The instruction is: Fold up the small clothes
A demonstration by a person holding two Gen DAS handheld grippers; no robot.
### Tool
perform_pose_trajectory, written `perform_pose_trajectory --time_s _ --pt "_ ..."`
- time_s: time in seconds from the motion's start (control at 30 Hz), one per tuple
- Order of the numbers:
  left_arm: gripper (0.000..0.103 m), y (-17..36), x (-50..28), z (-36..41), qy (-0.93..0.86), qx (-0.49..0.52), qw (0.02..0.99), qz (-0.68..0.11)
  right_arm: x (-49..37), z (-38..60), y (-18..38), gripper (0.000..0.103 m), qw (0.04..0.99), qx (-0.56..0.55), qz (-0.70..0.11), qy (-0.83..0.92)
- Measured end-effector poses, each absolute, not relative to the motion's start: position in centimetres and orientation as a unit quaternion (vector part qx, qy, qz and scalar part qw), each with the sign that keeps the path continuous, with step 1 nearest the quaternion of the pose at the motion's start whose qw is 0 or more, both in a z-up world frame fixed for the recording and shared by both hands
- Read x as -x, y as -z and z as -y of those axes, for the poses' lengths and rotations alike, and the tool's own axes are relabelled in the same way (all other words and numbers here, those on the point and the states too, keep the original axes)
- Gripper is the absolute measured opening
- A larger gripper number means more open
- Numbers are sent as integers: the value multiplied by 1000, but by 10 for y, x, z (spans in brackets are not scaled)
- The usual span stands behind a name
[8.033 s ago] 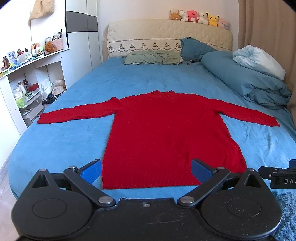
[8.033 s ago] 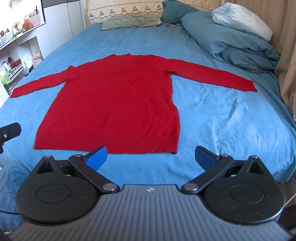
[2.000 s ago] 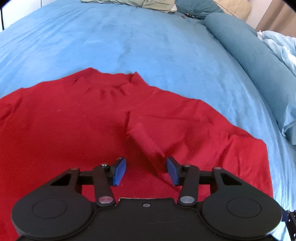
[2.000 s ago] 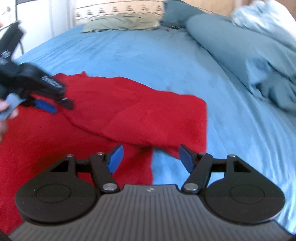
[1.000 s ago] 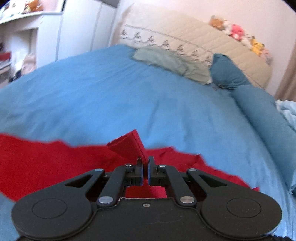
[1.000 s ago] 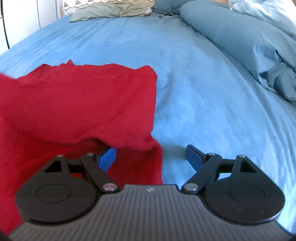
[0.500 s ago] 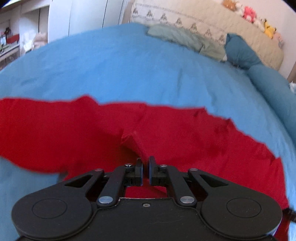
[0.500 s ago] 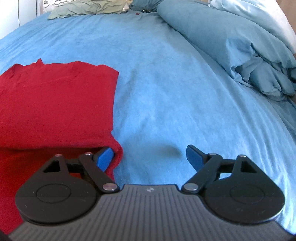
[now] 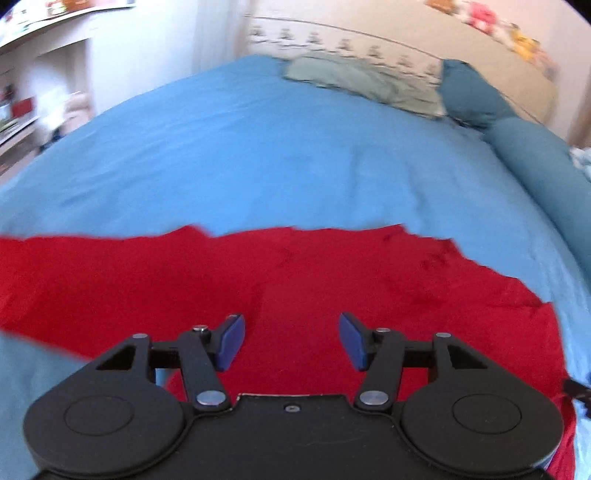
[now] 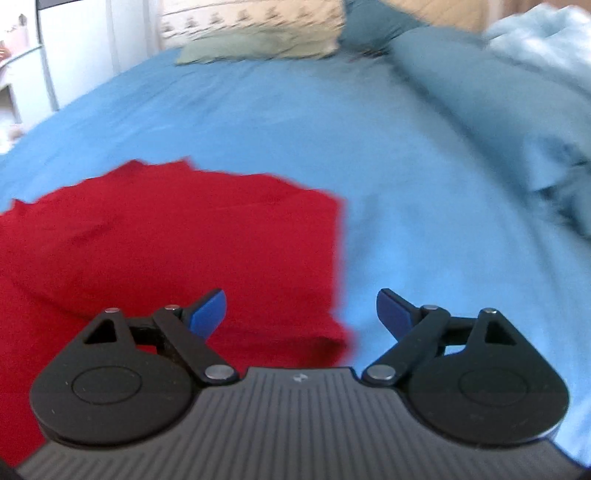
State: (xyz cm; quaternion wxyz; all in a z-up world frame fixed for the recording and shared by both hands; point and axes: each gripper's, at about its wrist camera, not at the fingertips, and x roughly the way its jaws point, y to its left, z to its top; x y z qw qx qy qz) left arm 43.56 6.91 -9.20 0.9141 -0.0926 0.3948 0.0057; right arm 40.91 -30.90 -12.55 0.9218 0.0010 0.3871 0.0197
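Note:
The red sweater (image 9: 295,273) lies on the blue bed sheet (image 9: 258,158), its right sleeve folded across the body. My left gripper (image 9: 291,341) is open and empty just above the red cloth. In the right wrist view the sweater (image 10: 166,240) shows a straight folded right edge. My right gripper (image 10: 301,312) is open and empty over that folded edge, its left finger over red cloth and its right finger over the sheet (image 10: 424,203). Both views are blurred by motion.
Pillows (image 9: 362,79) and a headboard with plush toys (image 9: 498,26) are at the far end. A rolled blue duvet (image 10: 517,122) lies along the right side. White shelves and a cupboard (image 9: 44,74) stand to the left of the bed.
My left gripper was shut on a fold of the sweater and has opened and let it go; the cloth now lies flat. My right gripper stays open and has shifted left over the folded edge.

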Motion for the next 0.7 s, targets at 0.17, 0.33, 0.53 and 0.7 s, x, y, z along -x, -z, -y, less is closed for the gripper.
perform_pose_trajectory --time_s 0.17,0.33,0.53,0.7 --pt "61 112 -466 -41 30 70 911 -406 -431 310 164 103 902 -42 -429 5" --pt "61 145 -475 -37 21 60 893 -446 -431 308 156 103 904 -25 -427 -3" --pt "61 147 -470 -46 18 91 893 -441 -473 304 127 103 931 -17 -362 -43" --pt "61 146 -467 -34 9 59 895 -443 -533 300 158 103 919 17 -391 -50"
